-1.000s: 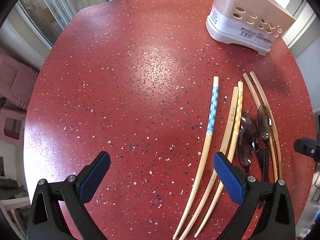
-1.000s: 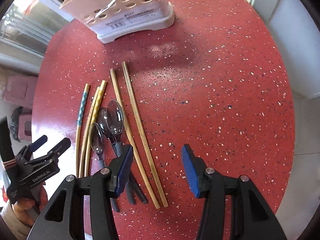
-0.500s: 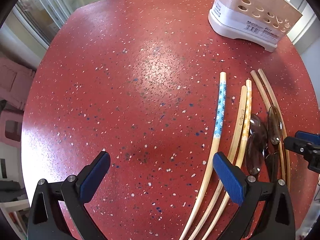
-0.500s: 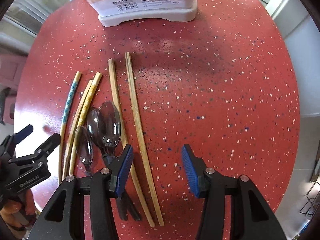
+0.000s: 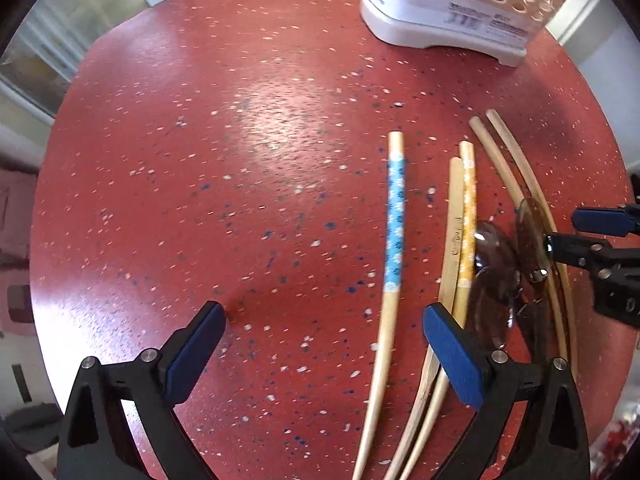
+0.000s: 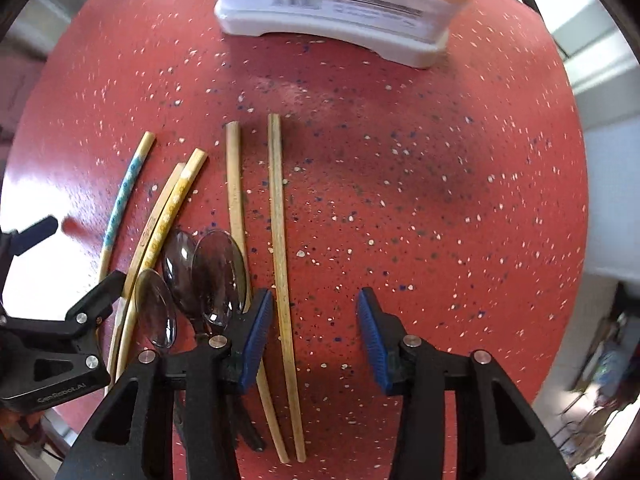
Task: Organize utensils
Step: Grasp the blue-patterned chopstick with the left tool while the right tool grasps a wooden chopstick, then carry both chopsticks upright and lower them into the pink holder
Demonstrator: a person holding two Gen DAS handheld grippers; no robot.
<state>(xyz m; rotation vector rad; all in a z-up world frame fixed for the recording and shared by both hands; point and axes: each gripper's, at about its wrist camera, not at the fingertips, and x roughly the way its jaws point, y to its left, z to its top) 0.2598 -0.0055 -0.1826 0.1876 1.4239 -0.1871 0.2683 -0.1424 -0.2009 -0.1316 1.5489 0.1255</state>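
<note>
Above plain chopsticks [image 6: 280, 240], right gripper [image 6: 314, 336] gapes

Both fisheye views look steeply down from close above the round red speckled tabletop [image 5: 248, 128], facing forward toward 12 o'clock. The left wrist view sits over the near left part, with the row of pale bamboo chopsticks [image 5: 394, 216] at 3 o'clock. The right wrist view hangs over that row [image 6: 276, 216]. Both share the white perforated plastic utensil holder [image 5: 448, 20] [image 6: 336, 8] at 12 to 1 o'clock.
</note>
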